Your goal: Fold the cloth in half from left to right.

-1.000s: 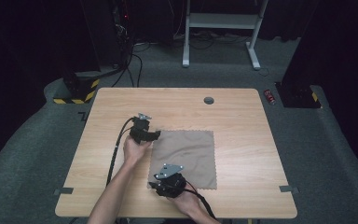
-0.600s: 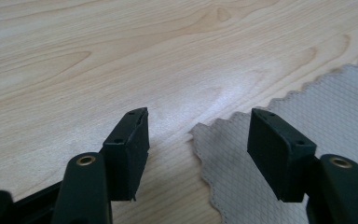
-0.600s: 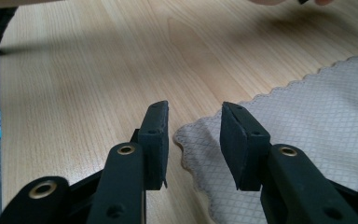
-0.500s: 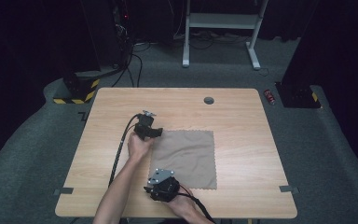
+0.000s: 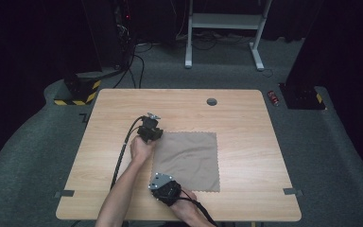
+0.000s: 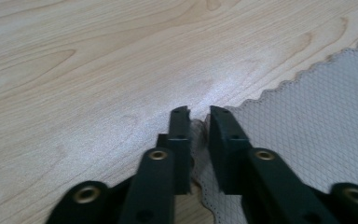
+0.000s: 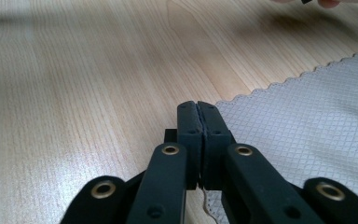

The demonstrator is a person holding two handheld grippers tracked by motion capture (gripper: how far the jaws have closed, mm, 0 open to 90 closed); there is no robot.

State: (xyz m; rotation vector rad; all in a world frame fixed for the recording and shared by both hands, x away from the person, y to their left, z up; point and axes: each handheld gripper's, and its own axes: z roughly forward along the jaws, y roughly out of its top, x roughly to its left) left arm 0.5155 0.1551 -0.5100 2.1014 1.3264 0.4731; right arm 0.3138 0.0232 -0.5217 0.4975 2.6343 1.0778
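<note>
Jaws of both grippers just closed, pinching cloth [image 5: 189,158] corners; cloth flat, near-square, edges table-parallel.

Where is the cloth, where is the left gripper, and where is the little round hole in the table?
cloth [image 5: 189,158], high view, middle of the flat grey-brown fabric.
left gripper [image 6: 199,114], left gripper view, midway between its jaw tips, pinching the cloth's corner.
round hole [image 5: 211,101], high view, its dark centre.

bare table [image 5: 246,118] right of and beyond cloth [image 5: 189,158], small dark grommet [image 5: 211,101] near far edge, nothing upright on it
</note>
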